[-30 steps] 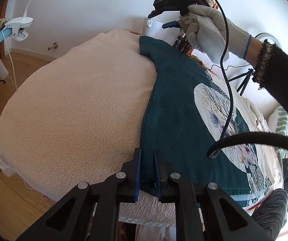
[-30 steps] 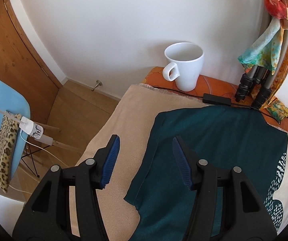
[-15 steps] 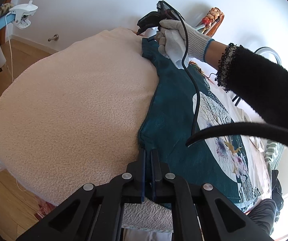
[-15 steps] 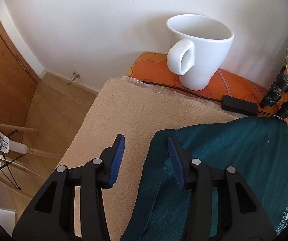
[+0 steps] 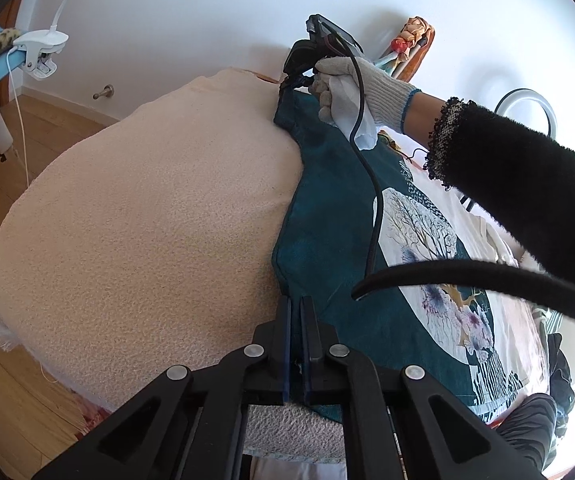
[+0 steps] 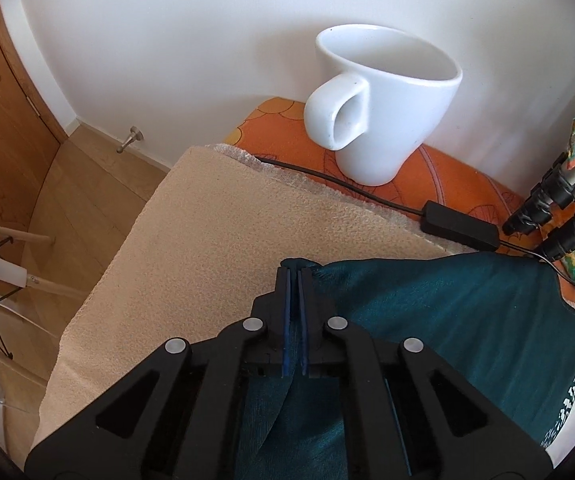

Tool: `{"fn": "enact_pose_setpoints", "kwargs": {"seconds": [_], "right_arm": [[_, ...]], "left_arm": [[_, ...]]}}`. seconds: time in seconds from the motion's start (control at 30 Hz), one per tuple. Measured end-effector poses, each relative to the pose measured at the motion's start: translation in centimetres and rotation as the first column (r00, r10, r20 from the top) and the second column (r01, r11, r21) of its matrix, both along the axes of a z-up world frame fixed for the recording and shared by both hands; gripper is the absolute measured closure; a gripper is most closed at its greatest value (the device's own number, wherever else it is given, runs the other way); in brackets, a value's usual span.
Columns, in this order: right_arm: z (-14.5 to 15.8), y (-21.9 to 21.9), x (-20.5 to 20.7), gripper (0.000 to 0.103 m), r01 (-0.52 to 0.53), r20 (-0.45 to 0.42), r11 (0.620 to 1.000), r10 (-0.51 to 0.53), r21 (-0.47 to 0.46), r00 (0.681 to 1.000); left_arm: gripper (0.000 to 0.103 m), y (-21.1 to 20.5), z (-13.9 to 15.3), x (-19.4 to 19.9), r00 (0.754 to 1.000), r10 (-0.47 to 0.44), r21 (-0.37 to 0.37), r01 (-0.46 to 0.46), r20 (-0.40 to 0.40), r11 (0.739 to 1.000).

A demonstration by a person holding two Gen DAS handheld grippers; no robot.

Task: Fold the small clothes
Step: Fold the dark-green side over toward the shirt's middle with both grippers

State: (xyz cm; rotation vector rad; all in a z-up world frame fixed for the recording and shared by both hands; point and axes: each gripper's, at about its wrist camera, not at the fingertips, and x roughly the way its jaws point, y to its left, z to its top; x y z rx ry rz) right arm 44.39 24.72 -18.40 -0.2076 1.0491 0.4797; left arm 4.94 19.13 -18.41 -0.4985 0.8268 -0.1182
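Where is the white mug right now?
In the right wrist view, the white mug stands upright on the orange cloth by the wall, just beyond the black cable and the beige towel's far edge.

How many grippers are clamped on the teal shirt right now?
2. The left gripper pinches the teal shirt at its near edge; the right gripper pinches its far corner, by the white mug.

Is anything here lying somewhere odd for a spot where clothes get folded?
Yes: a white mug stands upright on the orange cloth just beyond the beige towel, a black cable running past its base. It sits close to the teal shirt both grippers pinch.
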Motion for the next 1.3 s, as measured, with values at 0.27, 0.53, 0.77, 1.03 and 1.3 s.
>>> {"fn": "enact_pose_setpoints", "kwargs": {"seconds": [0.27,0.53,0.77,1.03,1.3], "right_arm": [[2.6,-2.7,0.5,0.099,0.005,0.020,0.996,-0.007,0.093,1.000],[4.0,-6.4,0.9,0.099,0.034,0.028,0.983,-0.040,0.179,0.999],[5.8,-13.4,0.5,0.099,0.050,0.077,0.958,-0.074,0.282,0.994],[5.5,-22.0,0.8,0.099,0.134,0.059,0.946,-0.158,0.296,0.986],[2.7,-28.4,0.8,0.099,0.231,0.010,0.937,-0.242,0.262,0.970]], "left_arm": [[0.103,-0.1,0.9,-0.8,1.000,0.001,0.024,-0.001,0.026,1.000],[0.103,-3.6,2.7,-0.9,0.992,-0.105,0.089,0.098,0.072,0.991],[0.103,-7.0,3.5,0.2,0.976,-0.204,0.109,0.195,0.078,0.975],[0.103,-13.0,3.7,1.3,0.937,-0.343,0.114,0.334,0.071,0.936],[0.103,-17.0,2.9,0.8,0.907,-0.421,0.139,0.416,0.013,0.899]]}}
